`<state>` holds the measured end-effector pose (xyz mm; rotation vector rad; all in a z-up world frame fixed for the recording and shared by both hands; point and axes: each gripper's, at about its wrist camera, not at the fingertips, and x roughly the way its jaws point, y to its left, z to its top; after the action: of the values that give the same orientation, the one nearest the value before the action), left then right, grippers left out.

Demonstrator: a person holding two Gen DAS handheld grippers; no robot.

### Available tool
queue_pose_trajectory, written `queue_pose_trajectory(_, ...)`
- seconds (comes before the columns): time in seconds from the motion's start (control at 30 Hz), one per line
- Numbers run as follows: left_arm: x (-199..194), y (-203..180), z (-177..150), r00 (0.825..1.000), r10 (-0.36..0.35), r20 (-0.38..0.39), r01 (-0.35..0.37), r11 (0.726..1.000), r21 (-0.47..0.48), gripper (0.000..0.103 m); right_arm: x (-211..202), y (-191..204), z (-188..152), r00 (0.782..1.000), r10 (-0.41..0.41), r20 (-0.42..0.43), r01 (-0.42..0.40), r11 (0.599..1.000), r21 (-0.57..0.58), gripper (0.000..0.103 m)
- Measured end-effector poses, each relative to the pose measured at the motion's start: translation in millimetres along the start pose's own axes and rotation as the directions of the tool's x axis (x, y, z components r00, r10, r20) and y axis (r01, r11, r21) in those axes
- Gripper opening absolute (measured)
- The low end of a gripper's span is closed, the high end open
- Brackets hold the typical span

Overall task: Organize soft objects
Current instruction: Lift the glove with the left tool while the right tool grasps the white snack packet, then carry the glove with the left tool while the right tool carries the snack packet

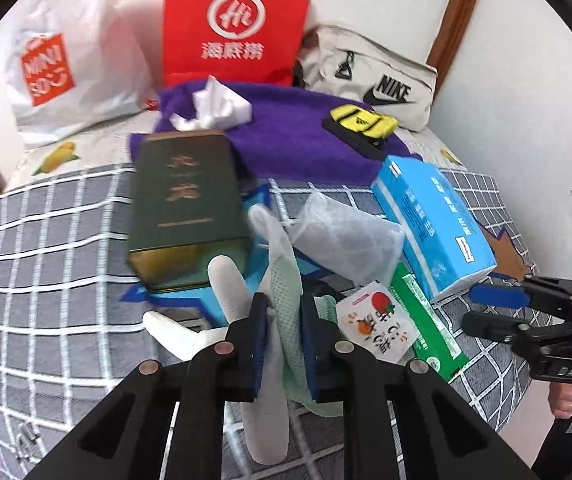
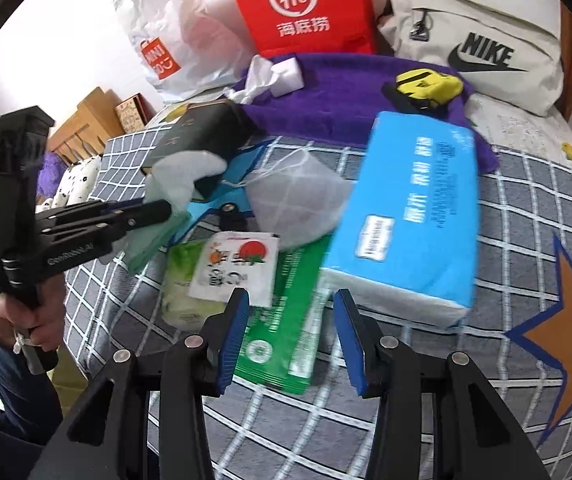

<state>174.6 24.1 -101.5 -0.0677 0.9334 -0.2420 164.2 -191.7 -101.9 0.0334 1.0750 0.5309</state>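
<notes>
Left wrist view shows a bed under a grey checked cover (image 1: 46,220), with a purple towel (image 1: 294,140) spread toward twelve o'clock. Behind it, from eleven to one o'clock, stand a white shopping bag (image 1: 66,60), a red paper bag (image 1: 238,20) and a beige sports bag (image 1: 370,80). On the cover, a dark green box (image 1: 186,208) lies at ten o'clock from the left gripper (image 1: 282,344) and a blue tissue pack (image 1: 434,220) at two o'clock, with a translucent mesh pouch (image 1: 346,236) between them. A green flat packet (image 1: 426,328) and a small white sachet (image 1: 378,324) lie at three o'clock. The left gripper's jaws are pinched on a pale green-and-white glove (image 1: 286,312), whose white fingers splay out toward nine and six o'clock, just above the cover. In the right wrist view, the right gripper (image 2: 292,336) has its jaws spread with nothing between the pads, above the green flat packet, the tissue pack at one o'clock. A small yellow-and-black object (image 1: 360,124) rests on the towel.
</notes>
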Motion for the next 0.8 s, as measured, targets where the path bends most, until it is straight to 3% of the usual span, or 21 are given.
queue_pose_trajectory(0.3, -18.7, 27.6, -18.6, 1.000, 0.018, 0.025, -0.017, 0.999, -0.049, 0.016, 29.7, 37.2, 5.9, 0.999, 0.007, -0.044, -0.009, 0.999, -0.039, 0.045)
queue_pose_trajectory(0.43, -18.3, 31.0, -24.9, 1.000, 0.000, 0.024, 0.002, 0.999, -0.053, 0.016, 41.0, 39.0, 10.5, 0.999, -0.019, -0.050, 0.018, 1.000, -0.022, 0.053)
queue_pose_trajectory(0.57, -14.2, 33.4, -29.3, 0.999, -0.025, 0.022, 0.026, 0.998, -0.055, 0.016, 49.2, 36.0, 14.5, 0.999, -0.014, -0.052, 0.015, 1.000, 0.015, 0.068)
queue_pose_trajectory(0.8, -9.5, 36.1, -29.5, 0.999, -0.051, 0.018, 0.052, 0.997, -0.053, 0.016, 67.2, 43.1, 21.3, 0.995, -0.008, -0.096, 0.010, 1.000, 0.021, 0.069)
